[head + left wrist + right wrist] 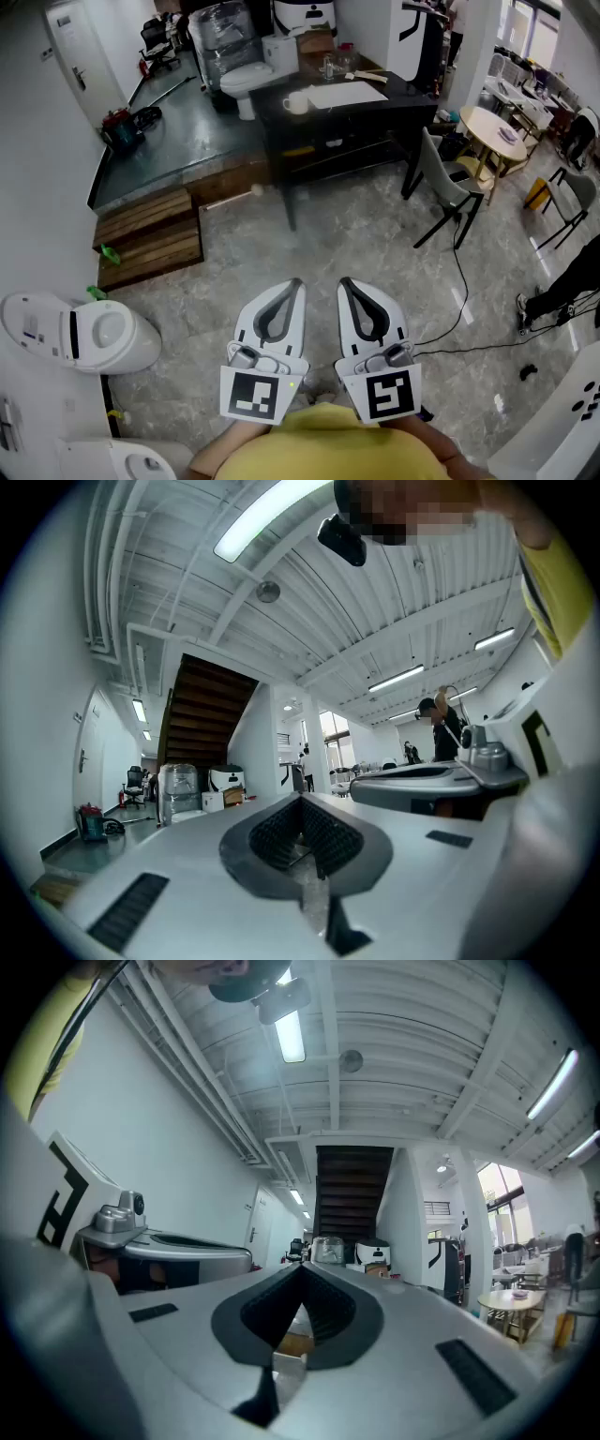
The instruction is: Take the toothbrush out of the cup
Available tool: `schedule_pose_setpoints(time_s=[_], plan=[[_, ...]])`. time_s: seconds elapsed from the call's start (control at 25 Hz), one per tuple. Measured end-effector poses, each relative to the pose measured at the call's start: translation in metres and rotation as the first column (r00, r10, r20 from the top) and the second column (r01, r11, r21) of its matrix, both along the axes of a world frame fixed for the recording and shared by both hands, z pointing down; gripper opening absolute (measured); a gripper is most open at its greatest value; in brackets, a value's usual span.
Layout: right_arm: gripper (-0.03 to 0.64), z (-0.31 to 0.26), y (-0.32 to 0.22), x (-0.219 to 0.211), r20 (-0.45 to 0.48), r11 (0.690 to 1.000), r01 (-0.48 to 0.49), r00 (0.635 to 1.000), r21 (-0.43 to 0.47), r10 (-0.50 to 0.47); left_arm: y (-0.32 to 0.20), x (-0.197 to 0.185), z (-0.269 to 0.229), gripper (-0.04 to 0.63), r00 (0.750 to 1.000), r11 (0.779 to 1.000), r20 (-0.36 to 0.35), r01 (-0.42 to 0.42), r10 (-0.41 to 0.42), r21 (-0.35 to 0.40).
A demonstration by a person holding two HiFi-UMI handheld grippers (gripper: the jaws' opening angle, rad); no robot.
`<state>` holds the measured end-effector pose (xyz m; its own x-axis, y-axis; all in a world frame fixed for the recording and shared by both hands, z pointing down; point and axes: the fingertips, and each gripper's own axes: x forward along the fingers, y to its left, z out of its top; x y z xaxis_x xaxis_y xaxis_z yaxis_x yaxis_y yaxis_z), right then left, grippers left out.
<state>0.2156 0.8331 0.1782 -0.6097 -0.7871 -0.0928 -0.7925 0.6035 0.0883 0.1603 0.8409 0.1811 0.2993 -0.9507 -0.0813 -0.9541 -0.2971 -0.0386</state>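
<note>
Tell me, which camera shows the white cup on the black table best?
The head view: the white cup stands near the left end of the black table, small but plain from above. The left gripper view and right gripper view look low across the room past shut jaws; neither clearly shows the cup.

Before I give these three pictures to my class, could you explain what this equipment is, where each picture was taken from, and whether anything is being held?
There is no robot: a person holds two hand tools, the left gripper and the right gripper, each with two jaws and a marker cube. The head view comes from a camera on the person's head, looking down. Each gripper view comes from a camera riding on that tool, looking along its jaws. Both pairs of jaws are closed and hold nothing. Far ahead stands a black table with a white cup and a white sheet on it. The cup is too small here to show a toothbrush.
</note>
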Motion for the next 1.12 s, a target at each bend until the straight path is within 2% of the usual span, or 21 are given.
schedule_pose_setpoints(time_s=[0.32,0.64,0.84,1.12], plan=[[0.017,0.003,-0.012,0.015,0.008,1.0,0.016,1.0,-0.005,-0.016,-0.011,0.019,0.0,0.01,1.0,1.0,-0.003,0.002,-0.002,-0.001],[0.017,0.01,-0.021,0.013,0.033,0.998,0.067,0.997,-0.021,-0.066,-0.02,0.016,0.007,0.01,0.999,0.999,-0.005,0.033,-0.033,-0.012],[0.017,0.017,-0.039,0.0,0.011,0.997,0.076,0.997,-0.026,-0.076,-0.042,0.004,0.012,0.011,0.999,0.999,-0.024,0.036,-0.036,-0.013],[0.017,0.016,-0.097,-0.036,0.007,0.998,0.061,0.998,-0.02,-0.061,-0.102,-0.025,0.013,0.011,0.999,1.0,-0.032,0.0,0.0,0.001]])
